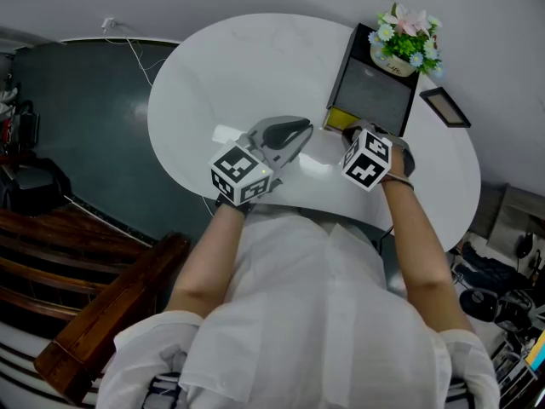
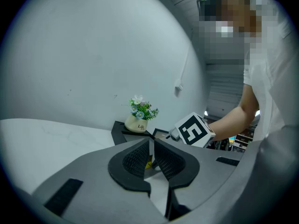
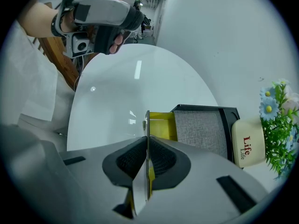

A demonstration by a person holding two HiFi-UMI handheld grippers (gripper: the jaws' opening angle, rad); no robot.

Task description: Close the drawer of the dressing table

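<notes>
1. The yellow drawer (image 3: 163, 125) stands part-way out of the dark dressing-table cabinet (image 3: 205, 130). Its thin front panel (image 3: 147, 120) is caught edge-on between the pads of the right gripper (image 3: 147, 161), which is clamped on it from above.
2. The cabinet lies just beside that claw, on the side of its right-hand pad. The drawer's slide runs straight across the jaws toward the cabinet, so the closing push likely goes sideways to the claw rather than along it.
3. The right hand is plainly the nearer. The left gripper (image 2: 152, 158) hovers off to the claw's left, clear of the drawer, above the white table (image 1: 255, 66), its pads together on nothing.
4. Beyond the drawer from the claw, a flower pot (image 3: 246, 146) sits on the cabinet's far end. A small picture frame (image 1: 444, 106) lies just beside the cabinet.
</notes>
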